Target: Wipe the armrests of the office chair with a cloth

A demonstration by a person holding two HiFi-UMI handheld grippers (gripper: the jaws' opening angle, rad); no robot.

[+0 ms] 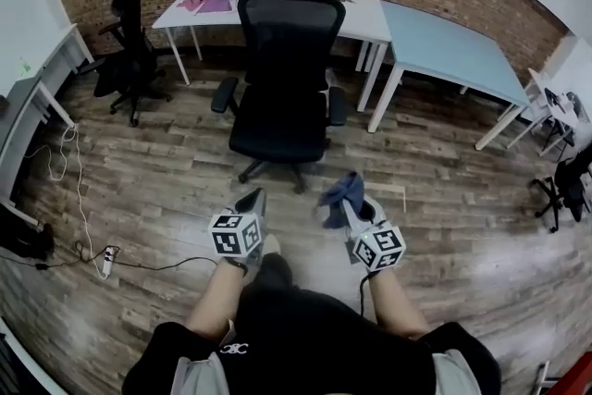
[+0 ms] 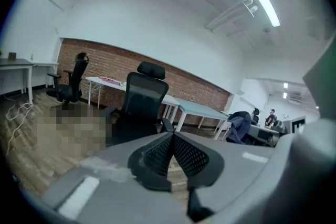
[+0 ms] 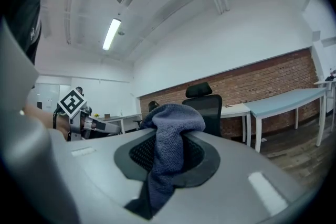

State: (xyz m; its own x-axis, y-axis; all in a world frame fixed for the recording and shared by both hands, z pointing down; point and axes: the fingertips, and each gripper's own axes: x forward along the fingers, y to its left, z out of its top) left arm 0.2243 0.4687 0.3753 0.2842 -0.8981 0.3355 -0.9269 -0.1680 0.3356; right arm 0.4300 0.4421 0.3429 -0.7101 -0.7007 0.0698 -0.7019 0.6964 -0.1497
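Evidently soft and light, cloth point(image 3: 176, 122) hangs limp, clamped mid-fold in right gripper point(image 3: 168, 157); left gripper point(image 2: 172, 150) closed, empty.

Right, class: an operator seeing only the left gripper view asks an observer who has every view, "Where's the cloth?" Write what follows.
Observer: The blue cloth is clamped in the right gripper's jaws.
Operator: Is it near the chair?
Observer: No. The head view shows it short of the office chair, clear of the armrests.
Operator: Any floor hazards?
Observer: A white power strip lies on the floor at your left.
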